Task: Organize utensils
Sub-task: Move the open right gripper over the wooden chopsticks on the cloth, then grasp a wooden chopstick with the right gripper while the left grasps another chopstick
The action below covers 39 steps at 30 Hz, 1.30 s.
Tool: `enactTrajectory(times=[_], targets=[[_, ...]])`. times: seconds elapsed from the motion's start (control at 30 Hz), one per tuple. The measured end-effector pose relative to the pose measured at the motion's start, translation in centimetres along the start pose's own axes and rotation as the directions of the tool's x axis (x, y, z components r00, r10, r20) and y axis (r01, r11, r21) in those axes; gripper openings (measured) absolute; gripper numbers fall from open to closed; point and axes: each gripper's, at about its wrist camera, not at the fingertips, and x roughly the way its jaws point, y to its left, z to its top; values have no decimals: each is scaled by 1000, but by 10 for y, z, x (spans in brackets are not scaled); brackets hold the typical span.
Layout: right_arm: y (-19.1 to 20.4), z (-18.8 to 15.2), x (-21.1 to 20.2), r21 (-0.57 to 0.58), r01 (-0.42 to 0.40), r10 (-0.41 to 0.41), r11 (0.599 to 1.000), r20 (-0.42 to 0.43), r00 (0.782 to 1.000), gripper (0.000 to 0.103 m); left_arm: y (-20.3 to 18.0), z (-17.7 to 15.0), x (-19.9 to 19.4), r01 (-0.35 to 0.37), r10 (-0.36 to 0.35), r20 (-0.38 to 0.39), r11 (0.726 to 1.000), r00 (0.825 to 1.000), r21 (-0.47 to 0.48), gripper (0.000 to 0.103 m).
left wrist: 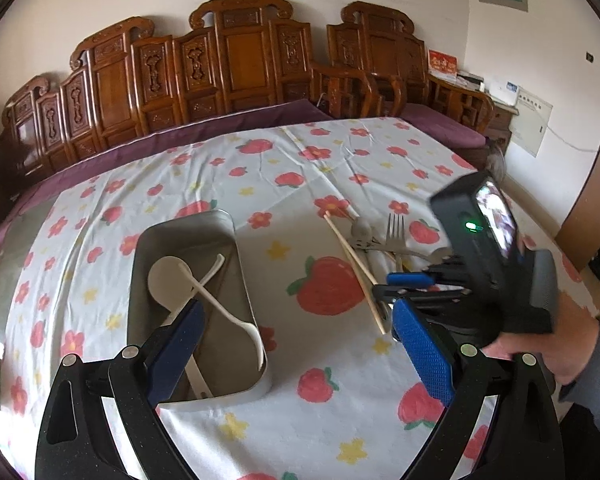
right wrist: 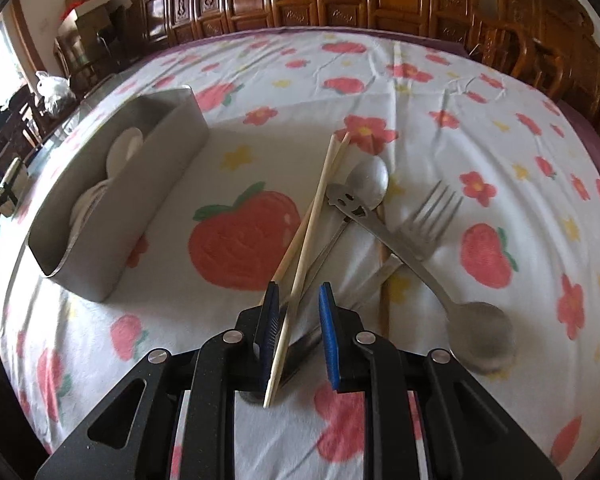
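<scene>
A grey metal tray [left wrist: 140, 276] holds white plastic spoons [left wrist: 168, 276] and lies just beyond my left gripper [left wrist: 298, 306], whose jaws stand wide open and empty above the cloth. To its right is a pile of utensils: a pair of wooden chopsticks [right wrist: 320, 200], a metal fork [right wrist: 428, 216], a smiley-handled metal spoon [right wrist: 476, 332] and a second metal spoon [right wrist: 368, 180]. My right gripper [right wrist: 298, 300] is low over the near end of the chopsticks. One chopstick runs between its narrowly parted jaws, close to the left pad [right wrist: 270, 312], with a gap to the right one.
The table wears a white cloth with strawberries and flowers [left wrist: 328, 284]. A carved wooden bench [left wrist: 240, 64] with purple cushions runs along the far side. A person's hand [left wrist: 540, 344] holds the right gripper's body [left wrist: 480, 240] at the right of the left wrist view.
</scene>
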Motion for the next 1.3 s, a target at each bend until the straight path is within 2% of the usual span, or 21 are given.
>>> enactTrajectory(times=[0.1,0.17,0.2,0.37,0.53,0.67,0.93,1.1,1.17,1.3], targets=[[-1,2,3,12,2,-2,1000,2,1000,16,-5,-3,4,-9,9,-11,1000,1000,17,91],[-2,2,4,23,-4,4,1000,-1,1000,7,-9,-4,7,-6,7,-18,1000,1000,25,91],[-2,1,3,24,-9,9,1000,-1,1000,6,-12,-5,8,-1,1,-21,1000,1000,29,91],[-5,-5,-7,31,-21,21,999,25,999,6,-21,-11,12,12,-10,-37,999,999,39,91],[-17,-16,-37,62,-41,36,997,79,996,6,-30,-11,10,46,-45,-53,999,998,12,91],[-27,-29,-63,74,-53,44,996,113,993,6,-51,-5,3,28,-25,-52,998,998,52,89],[-45,-61,-99,71,-69,57,995,163,985,6,-72,0,10,-15,18,-89,999,996,34,73],[-57,-75,-105,72,-69,56,995,165,985,6,-80,4,35,-49,51,-127,999,991,21,61],[-60,-76,-104,62,-57,47,996,156,987,6,-79,8,48,-56,55,-149,998,987,-2,53],[-72,-75,-104,66,-73,61,995,165,984,6,-71,15,74,-76,62,-180,995,982,-71,45]])
